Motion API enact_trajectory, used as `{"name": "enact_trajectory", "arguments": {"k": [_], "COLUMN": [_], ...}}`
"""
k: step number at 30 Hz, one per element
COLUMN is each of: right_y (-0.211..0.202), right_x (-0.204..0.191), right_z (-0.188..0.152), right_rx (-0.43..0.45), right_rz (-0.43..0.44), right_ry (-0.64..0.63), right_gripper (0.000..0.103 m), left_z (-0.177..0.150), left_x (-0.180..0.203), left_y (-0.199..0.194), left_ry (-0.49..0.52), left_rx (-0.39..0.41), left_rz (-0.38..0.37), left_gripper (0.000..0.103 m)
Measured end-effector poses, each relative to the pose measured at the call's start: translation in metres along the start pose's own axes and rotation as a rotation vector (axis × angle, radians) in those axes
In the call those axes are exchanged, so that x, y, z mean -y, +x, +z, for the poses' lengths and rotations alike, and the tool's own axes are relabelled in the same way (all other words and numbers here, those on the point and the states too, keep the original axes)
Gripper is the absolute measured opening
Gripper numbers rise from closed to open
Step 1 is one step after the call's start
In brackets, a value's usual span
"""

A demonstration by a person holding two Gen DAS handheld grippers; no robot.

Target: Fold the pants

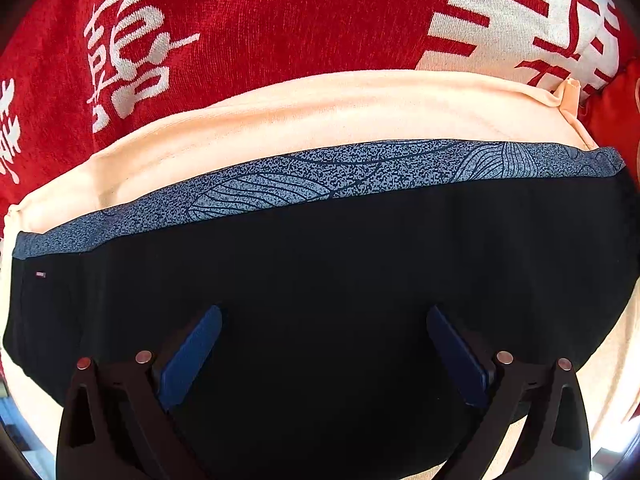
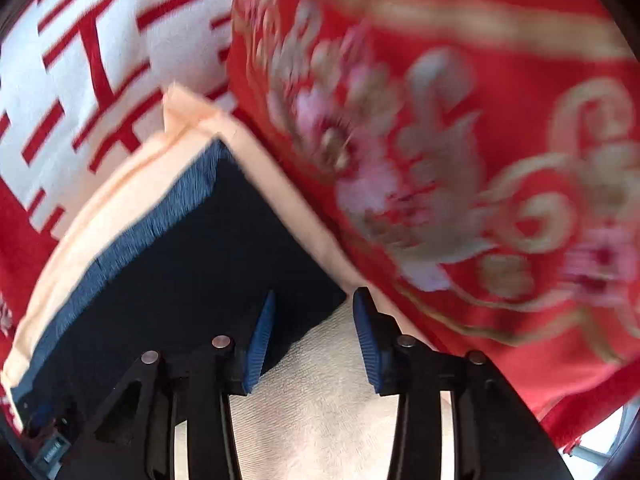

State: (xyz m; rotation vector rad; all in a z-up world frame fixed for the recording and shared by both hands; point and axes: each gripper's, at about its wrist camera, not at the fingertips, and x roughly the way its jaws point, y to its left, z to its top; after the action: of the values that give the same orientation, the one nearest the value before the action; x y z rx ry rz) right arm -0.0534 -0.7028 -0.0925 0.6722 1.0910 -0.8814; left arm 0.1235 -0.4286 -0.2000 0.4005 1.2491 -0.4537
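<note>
- Left claw (image 1: 324,344): jaws wide apart, empty, directly above one pair of black fabric pants (image 1: 320,272) with blue patterned waistband (image 1: 320,176).
- Right claw (image 2: 314,336): part-open, empty, at pants' corner (image 2: 200,264).
- One peach cloth (image 1: 320,112) beneath pants.

Red blanket (image 1: 248,12) with white characters, beside a red floral-patterned cloth (image 2: 500,128), brightly lit.
</note>
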Motion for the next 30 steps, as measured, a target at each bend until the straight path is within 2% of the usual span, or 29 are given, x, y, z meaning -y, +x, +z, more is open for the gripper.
{"name": "enact_trajectory", "arguments": {"k": [2, 3, 4, 7, 9, 12, 14, 16, 18, 20, 21, 22, 23, 27, 30], "right_y": [-0.030, -0.039, -0.042, -0.021, 0.000, 0.031, 0.050, 0.050, 0.050, 0.039, 0.029, 0.022, 0.015, -0.008, -0.012], "right_x": [-0.010, -0.014, -0.032, -0.083, -0.116, -0.145, -0.152, -0.148, -0.133, -0.112, -0.104, -0.101, -0.099, -0.097, -0.098], "right_z": [0.001, 0.000, 0.003, 0.007, 0.003, 0.003, 0.007, 0.015, 0.027, 0.031, 0.028, 0.024, 0.017, -0.028, -0.057], "right_rx": [0.088, 0.108, 0.103, 0.002, -0.056, -0.108, -0.116, -0.047, -0.064, -0.099, -0.108, -0.115, -0.125, -0.181, -0.192], "right_rz": [0.041, 0.068, 0.132, 0.285, 0.341, 0.333, 0.282, 0.153, 0.095, 0.161, 0.179, 0.185, 0.200, 0.230, 0.216], "right_ry": [-0.034, -0.064, -0.139, -0.318, -0.376, -0.419, -0.442, -0.451, -0.361, -0.253, -0.231, -0.233, -0.242, -0.303, -0.334], "right_gripper": [0.043, 0.044, 0.045, 0.045, 0.045, 0.045, 0.043, 0.044, 0.046, 0.046, 0.051, 0.059, 0.061, 0.062, 0.071], "left_z": [0.000, -0.001, -0.001, -0.006, -0.007, -0.009, -0.010, -0.011, -0.011, -0.011, -0.009, -0.009, -0.009, -0.008, -0.008], "left_x": [0.001, 0.001, 0.000, 0.001, 0.001, 0.001, 0.001, 0.000, -0.001, -0.003, -0.004, -0.004, -0.005, -0.006, -0.008], "left_y": [0.001, 0.001, 0.001, 0.001, 0.001, 0.001, 0.001, 0.001, 0.002, 0.002, 0.003, 0.004, 0.004, 0.005, 0.006], "left_ry": [-0.001, -0.003, -0.007, -0.020, -0.032, -0.040, -0.039, -0.039, -0.041, -0.041, -0.042, -0.042, -0.041, -0.037, -0.031], "left_rx": [0.001, 0.002, 0.002, 0.004, -0.001, -0.007, -0.006, -0.006, -0.008, -0.013, -0.017, -0.021, -0.024, -0.030, -0.028], "left_rz": [-0.005, -0.009, -0.010, -0.001, 0.004, 0.003, 0.000, -0.005, -0.011, -0.012, -0.012, -0.012, -0.012, -0.013, -0.013], "left_gripper": [0.103, 0.103, 0.103, 0.103, 0.103, 0.103, 0.103, 0.103, 0.103, 0.103, 0.103, 0.103, 0.103, 0.103, 0.103]}}
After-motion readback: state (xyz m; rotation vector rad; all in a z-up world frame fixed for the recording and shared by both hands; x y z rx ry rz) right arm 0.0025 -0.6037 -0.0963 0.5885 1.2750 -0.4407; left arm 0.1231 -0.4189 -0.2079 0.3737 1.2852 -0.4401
